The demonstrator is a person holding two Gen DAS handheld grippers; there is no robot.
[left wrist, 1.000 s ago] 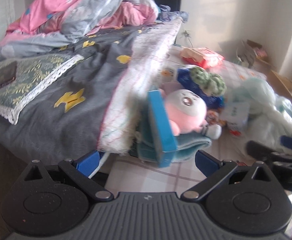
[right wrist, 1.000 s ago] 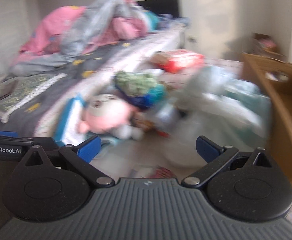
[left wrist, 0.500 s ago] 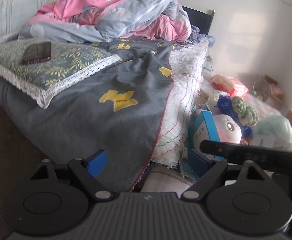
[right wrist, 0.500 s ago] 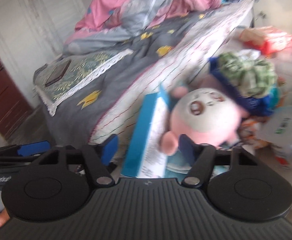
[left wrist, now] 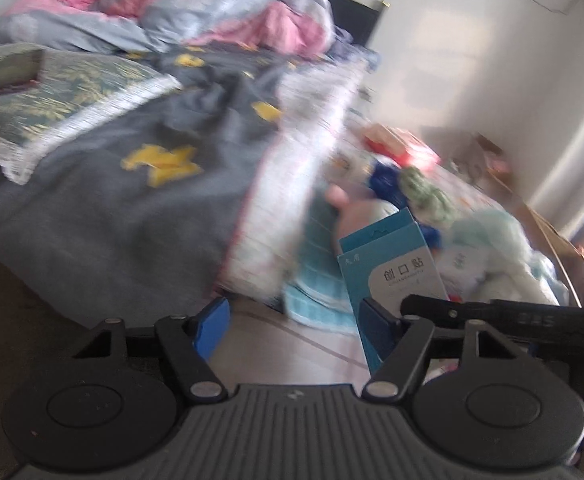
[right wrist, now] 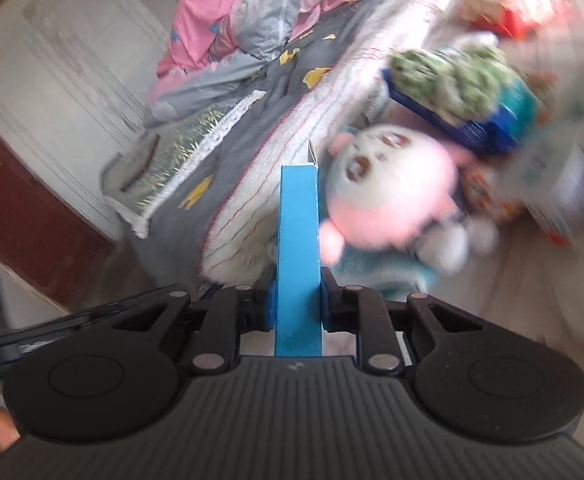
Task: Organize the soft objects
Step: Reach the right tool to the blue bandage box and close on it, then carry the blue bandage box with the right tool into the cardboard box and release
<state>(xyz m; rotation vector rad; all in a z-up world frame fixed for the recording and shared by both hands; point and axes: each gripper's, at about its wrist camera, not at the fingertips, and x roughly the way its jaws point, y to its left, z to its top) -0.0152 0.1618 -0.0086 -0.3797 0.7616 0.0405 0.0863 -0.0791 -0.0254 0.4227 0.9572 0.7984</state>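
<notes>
My right gripper (right wrist: pixel 295 306) is shut on a flat blue box (right wrist: pixel 296 256), held edge-on between its pads; the box also shows in the left wrist view (left wrist: pixel 393 272). A pink and white plush toy (right wrist: pixel 391 192) lies just right of the box on a teal towel (right wrist: pixel 387 272) on the floor beside the bed. A green knitted item (right wrist: pixel 451 76) sits on a dark blue one (right wrist: pixel 463 128) behind it. My left gripper (left wrist: pixel 295 320) is open and empty, low over the floor, left of the box. The right gripper's body (left wrist: pixel 503 320) crosses the left wrist view.
A bed with a grey cover (left wrist: pixel 132 184), a patterned pillow (left wrist: pixel 52 100) with a phone on it, and pink and grey bedding (left wrist: pixel 212 12) fills the left. A red packet (right wrist: pixel 523 12), pale green cloth (left wrist: pixel 491 248) and a wooden box edge (left wrist: pixel 551 236) lie on the right.
My right gripper has moved in and closed on the blue box, which was between its open fingers before. My left gripper has shifted slightly and stays open.
</notes>
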